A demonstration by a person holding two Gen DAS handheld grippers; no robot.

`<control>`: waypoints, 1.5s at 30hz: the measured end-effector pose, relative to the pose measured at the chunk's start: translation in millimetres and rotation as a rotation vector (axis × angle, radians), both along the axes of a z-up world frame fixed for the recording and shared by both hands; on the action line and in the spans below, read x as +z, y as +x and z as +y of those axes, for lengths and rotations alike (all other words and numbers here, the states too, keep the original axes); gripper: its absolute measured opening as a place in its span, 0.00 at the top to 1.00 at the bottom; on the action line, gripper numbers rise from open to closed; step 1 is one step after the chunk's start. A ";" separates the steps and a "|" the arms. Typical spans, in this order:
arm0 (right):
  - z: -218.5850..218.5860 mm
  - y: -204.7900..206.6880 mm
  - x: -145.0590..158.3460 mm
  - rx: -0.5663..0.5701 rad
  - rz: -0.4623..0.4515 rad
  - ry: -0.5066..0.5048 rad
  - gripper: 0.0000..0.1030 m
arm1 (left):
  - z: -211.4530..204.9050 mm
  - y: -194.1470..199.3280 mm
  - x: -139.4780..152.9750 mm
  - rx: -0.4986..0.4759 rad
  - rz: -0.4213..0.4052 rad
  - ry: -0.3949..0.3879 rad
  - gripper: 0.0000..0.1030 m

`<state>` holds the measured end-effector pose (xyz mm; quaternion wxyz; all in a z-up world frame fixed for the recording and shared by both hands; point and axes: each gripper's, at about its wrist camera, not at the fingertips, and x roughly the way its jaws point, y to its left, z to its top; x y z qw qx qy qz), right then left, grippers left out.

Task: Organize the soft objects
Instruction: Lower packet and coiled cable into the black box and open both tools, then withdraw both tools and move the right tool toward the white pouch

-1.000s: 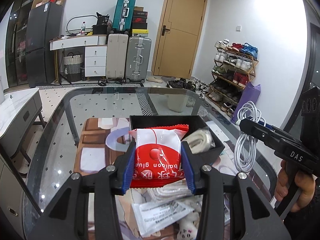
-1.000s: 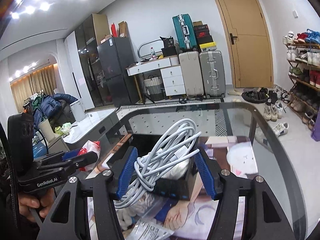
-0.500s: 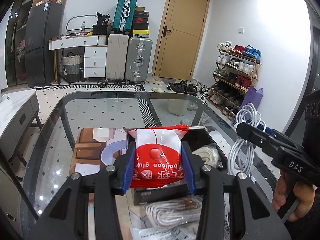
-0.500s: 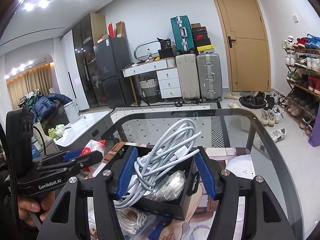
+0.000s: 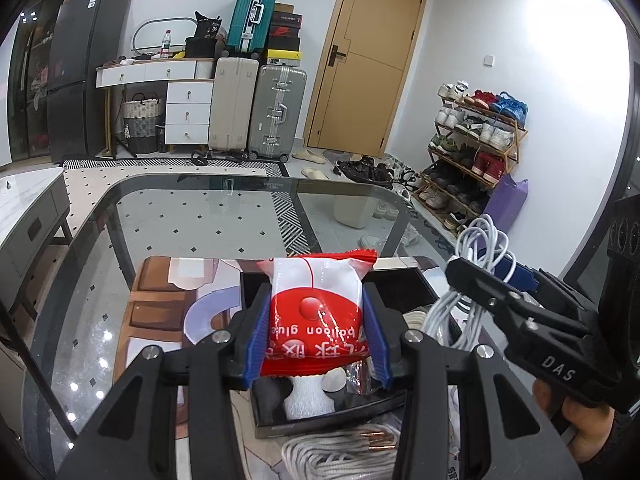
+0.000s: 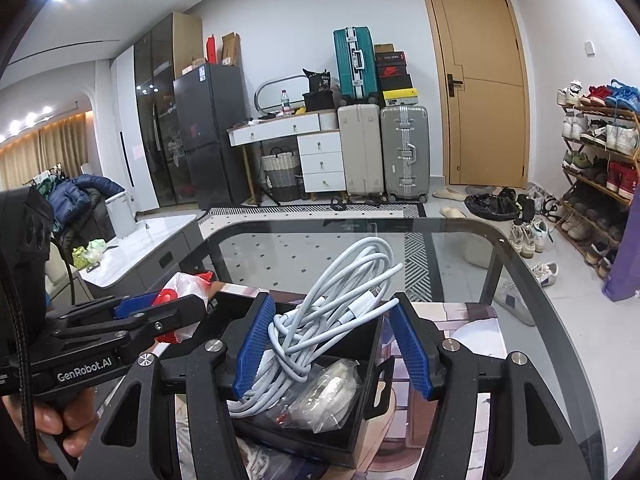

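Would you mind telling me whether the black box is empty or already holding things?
Already holding things. The black box contains a clear-bagged white item, and the left wrist view shows a white foam piece inside.

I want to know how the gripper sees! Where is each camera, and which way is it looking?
Left wrist: sits on the left gripper, looking forward over the black box; its blue fingers squeeze a red packet; the right gripper and a hand show at right.
Right wrist: sits on the right gripper, looking the same way; a white cable hangs between its fingers; the left gripper shows at left.
Shared: box, glass table, suitcases, door.
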<state>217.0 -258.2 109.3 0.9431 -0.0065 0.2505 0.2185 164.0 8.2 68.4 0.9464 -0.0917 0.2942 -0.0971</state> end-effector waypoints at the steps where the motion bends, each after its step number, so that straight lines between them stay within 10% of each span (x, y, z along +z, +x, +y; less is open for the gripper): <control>1: 1.8 2.6 -2.2 -0.004 0.002 -0.004 0.42 | -1.1 1.5 -0.8 0.000 0.003 0.001 0.59; 34: 5.4 22.2 -38.1 0.012 0.075 -0.008 0.34 | -11.6 23.5 -20.1 0.003 0.035 0.057 0.58; 45: -26.9 -1.4 -29.0 -0.020 0.089 -0.002 0.01 | 1.0 -5.4 -0.4 0.008 -0.007 0.025 0.00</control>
